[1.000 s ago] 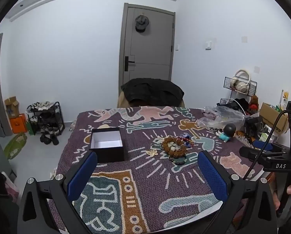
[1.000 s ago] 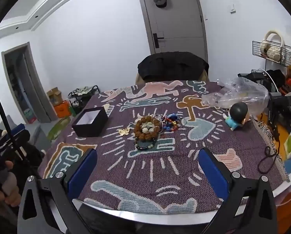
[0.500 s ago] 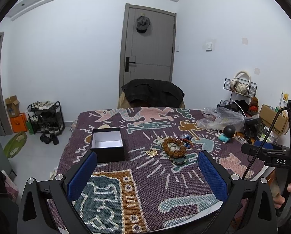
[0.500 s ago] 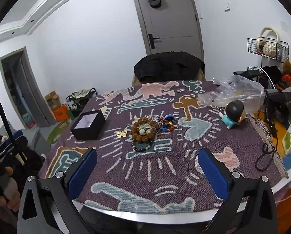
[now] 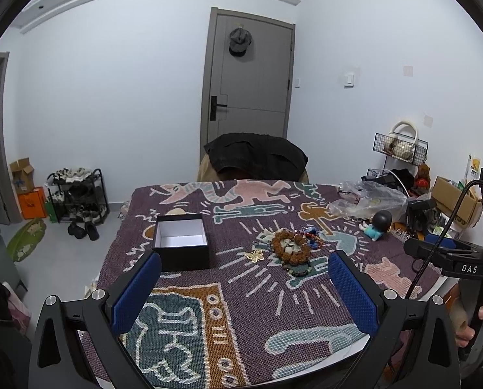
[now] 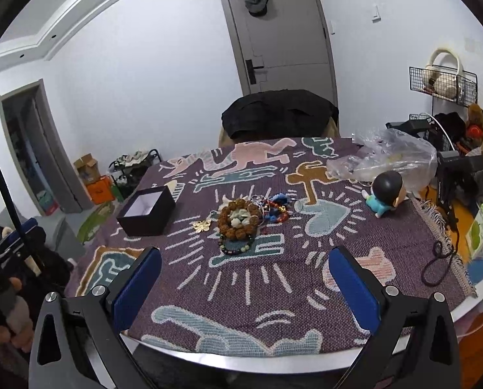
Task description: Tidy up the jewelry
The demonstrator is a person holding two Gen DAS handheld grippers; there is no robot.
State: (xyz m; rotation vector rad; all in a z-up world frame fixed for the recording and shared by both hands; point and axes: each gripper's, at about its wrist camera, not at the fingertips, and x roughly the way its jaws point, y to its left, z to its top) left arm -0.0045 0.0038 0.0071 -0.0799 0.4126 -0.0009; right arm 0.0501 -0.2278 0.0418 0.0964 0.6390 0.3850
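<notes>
A pile of jewelry lies mid-table: a brown bead bracelet [image 5: 290, 249] [image 6: 240, 220], a dark bead bracelet [image 5: 298, 270] [image 6: 236, 247], a gold butterfly brooch [image 5: 256, 255] [image 6: 203, 226] and red and blue pieces [image 5: 311, 239] [image 6: 275, 207]. An open black box [image 5: 181, 242] [image 6: 147, 210] with a white inside stands left of the pile. My left gripper [image 5: 244, 287] is open near the table's front edge, nothing between its blue pads. My right gripper [image 6: 244, 283] is open too, short of the jewelry. Each gripper shows at the other view's edge, in a hand.
A patterned woven cloth [image 5: 183, 324] [image 6: 306, 278] covers the table. A small doll [image 5: 377, 223] [image 6: 385, 194] and a clear plastic bag [image 5: 368, 201] [image 6: 387, 157] sit at the right. A chair with a dark jacket [image 5: 256, 159] [image 6: 278, 113] stands behind. Cables and boxes [image 6: 481, 230] crowd the right edge.
Both views have shifted slightly: the cameras tilted up and pulled back a little, so the jewelry sits lower and farther. Nothing on the table has moved and both grippers stay open.
</notes>
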